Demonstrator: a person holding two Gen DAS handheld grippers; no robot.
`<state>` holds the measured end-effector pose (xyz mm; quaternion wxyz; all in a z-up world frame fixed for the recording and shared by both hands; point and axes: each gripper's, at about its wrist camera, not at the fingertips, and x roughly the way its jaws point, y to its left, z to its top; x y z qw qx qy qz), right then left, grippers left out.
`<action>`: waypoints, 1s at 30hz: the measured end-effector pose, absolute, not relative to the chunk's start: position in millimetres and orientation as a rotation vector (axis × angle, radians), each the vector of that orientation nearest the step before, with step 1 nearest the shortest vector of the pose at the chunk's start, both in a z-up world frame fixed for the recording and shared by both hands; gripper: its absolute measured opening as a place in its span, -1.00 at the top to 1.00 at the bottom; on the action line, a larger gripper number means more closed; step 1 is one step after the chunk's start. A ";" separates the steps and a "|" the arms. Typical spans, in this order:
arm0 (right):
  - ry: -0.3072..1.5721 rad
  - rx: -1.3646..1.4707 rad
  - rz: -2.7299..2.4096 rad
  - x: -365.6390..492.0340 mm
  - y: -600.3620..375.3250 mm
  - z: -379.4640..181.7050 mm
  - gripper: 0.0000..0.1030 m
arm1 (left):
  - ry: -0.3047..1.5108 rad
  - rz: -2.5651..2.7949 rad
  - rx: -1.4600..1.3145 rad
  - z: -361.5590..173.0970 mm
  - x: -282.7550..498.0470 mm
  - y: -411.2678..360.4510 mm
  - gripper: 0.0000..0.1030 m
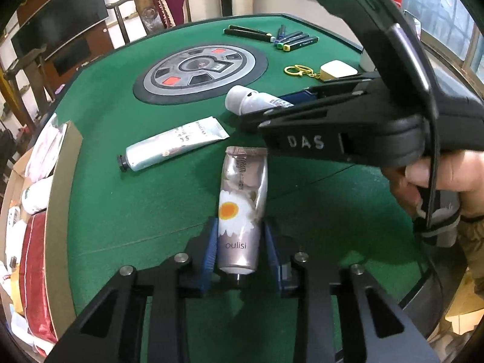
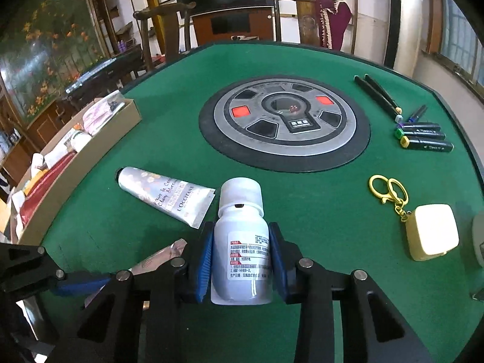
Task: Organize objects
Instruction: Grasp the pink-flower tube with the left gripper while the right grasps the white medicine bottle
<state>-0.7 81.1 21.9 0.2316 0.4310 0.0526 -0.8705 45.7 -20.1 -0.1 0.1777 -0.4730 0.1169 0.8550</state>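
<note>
Gripping now: left gripper (image 1: 240,254) is clamped on the Oulisi tube (image 1: 240,208); right gripper (image 2: 242,261) is clamped on the bottle (image 2: 242,242).
Left wrist view only: a hand (image 1: 435,181) on the right gripper's handle, and the Oulisi tube's full length.
Right wrist view only: the bottle's printed label, and the L'Occitane name on the second tube (image 2: 166,195).
Count: two tubes, one bottle, one box (image 2: 81,163) at the table's (image 2: 317,211) left edge, one keyring (image 2: 390,192) with a cream fob, five pens and three markers (image 2: 423,136) near the far right edge.
Oulisi tube: near edge, cap between the blue pads, crimped end pointing to the centre disc (image 2: 284,121).
Bottle: long axis along the fingers, cap pointing to the disc.
Second tube: lying flat, cap toward the box.
</note>
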 end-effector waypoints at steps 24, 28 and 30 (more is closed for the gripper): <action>0.041 1.080 -2.395 12.9 90.7 43.6 0.28 | 0.153 2.454 -1.348 2.8 57.0 -37.4 0.41; 0.045 1.075 -2.388 14.2 88.0 42.9 0.28 | 0.022 2.488 -1.311 11.3 62.3 -56.7 0.41; 0.049 1.077 -2.385 14.8 86.5 41.5 0.28 | -0.054 2.503 -1.291 14.9 64.8 -67.5 0.41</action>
